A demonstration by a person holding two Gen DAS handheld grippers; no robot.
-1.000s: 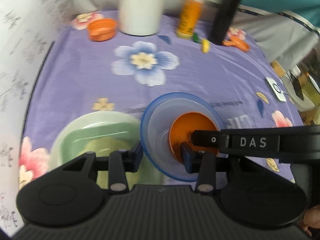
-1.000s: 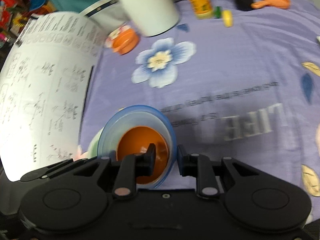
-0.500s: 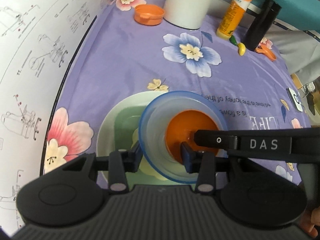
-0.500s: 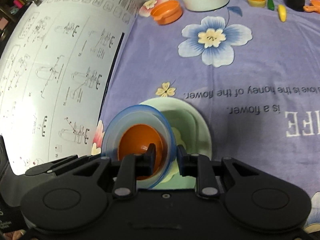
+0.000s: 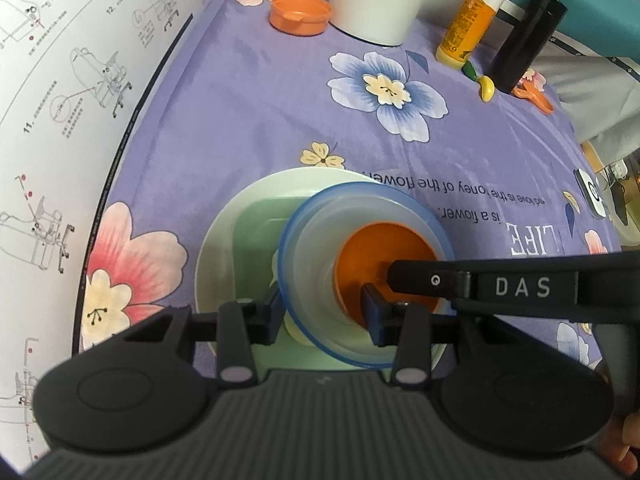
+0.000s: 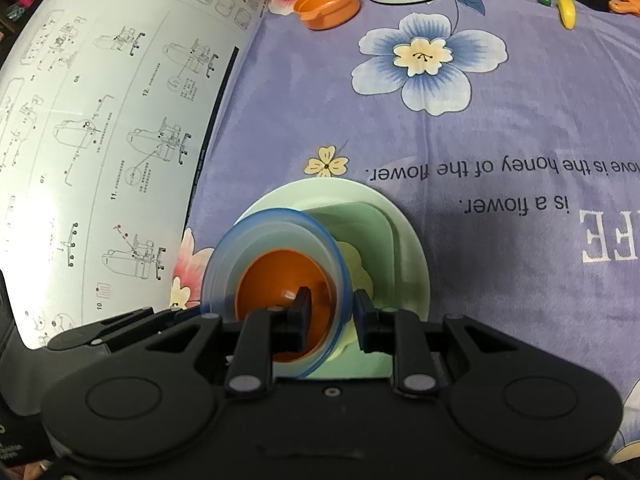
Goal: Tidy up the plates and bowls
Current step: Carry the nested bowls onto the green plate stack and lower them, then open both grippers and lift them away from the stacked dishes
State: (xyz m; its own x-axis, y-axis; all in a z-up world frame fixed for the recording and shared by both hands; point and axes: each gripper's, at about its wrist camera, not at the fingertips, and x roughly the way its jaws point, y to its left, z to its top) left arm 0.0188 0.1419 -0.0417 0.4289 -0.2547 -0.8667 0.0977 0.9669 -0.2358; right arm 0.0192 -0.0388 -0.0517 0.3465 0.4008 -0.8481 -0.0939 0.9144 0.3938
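Note:
A translucent blue-rimmed bowl (image 5: 316, 264) with an orange bowl (image 5: 384, 256) nested inside is held by both grippers above a pale green plate (image 5: 236, 240) on the purple flowered cloth. My left gripper (image 5: 322, 316) is shut on the blue bowl's near-left wall. My right gripper (image 6: 332, 316) is shut on the bowl's right wall (image 6: 340, 276), one finger inside over the orange bowl (image 6: 276, 284). The green plate (image 6: 404, 240) holds a square green dish and something pale yellow, mostly hidden. The right gripper's arm (image 5: 500, 284) crosses the left wrist view.
A white instruction sheet (image 5: 60, 100) stands along the left. At the back are a small orange bowl (image 5: 300, 14), a white container (image 5: 380, 0), a yellow-orange bottle (image 5: 472, 16), a black cylinder (image 5: 524, 40) and small toys (image 5: 486, 88).
Both grippers carried the nested bowls left and forward; the stack now hangs over the green plate, more centred above it than before. Both grips are unchanged.

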